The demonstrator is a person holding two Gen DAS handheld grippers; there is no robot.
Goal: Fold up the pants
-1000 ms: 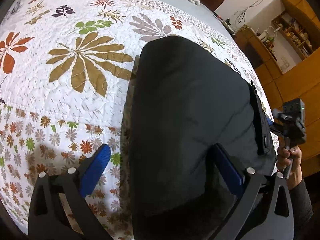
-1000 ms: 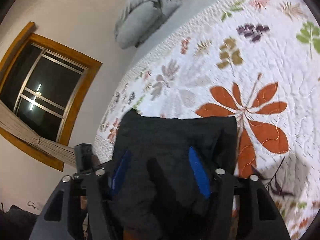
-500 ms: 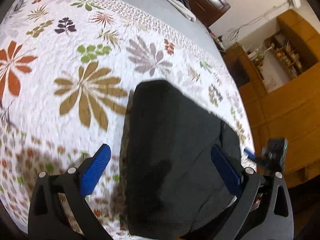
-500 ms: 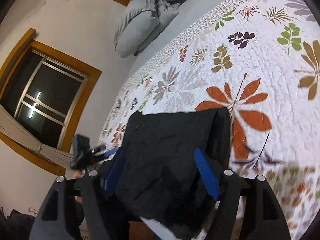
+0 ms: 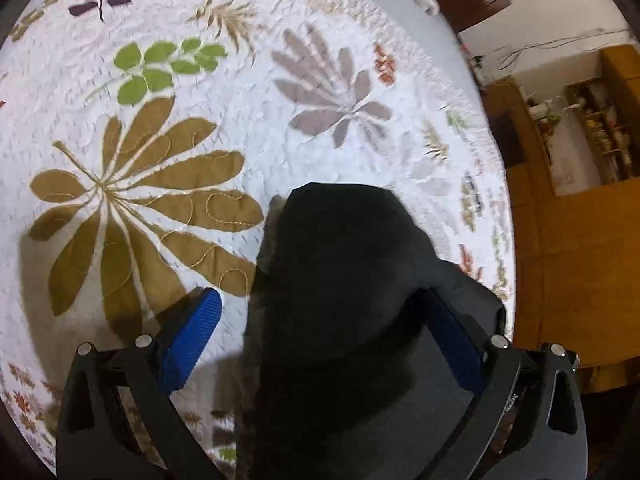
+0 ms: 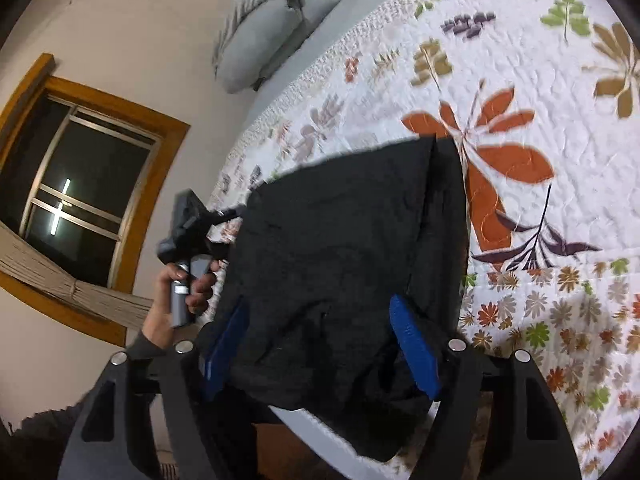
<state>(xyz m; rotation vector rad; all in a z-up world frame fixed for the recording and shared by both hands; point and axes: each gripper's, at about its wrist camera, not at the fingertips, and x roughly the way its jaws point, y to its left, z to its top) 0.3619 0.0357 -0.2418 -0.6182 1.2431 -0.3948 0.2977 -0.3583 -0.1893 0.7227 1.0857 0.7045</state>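
Black pants [image 5: 344,280] lie folded in a compact stack on the flowered quilt [image 5: 280,140] near the bed's edge. My left gripper [image 5: 324,340] is open wide. Its left pad stands clear over the quilt and its right pad lies against the dark cloth without pinching it. In the right wrist view the pants [image 6: 340,240] spread in front of my right gripper [image 6: 320,344], whose jaws stand wide apart over the near fold with no grip on it. The pants' near edge hangs past the mattress edge. A hand [image 6: 172,292] holds the left gripper at the pants' far left side.
Grey pillows [image 6: 272,32] lie at the head of the bed. A wood-framed window [image 6: 80,184] with a tied curtain is beyond the bed's side. Wooden cabinets and shelves [image 5: 580,240] stand past the opposite edge.
My right gripper's jaws have spread and let go of the pants fold. My left gripper has drawn back, so the pants look smaller and lower in its view.
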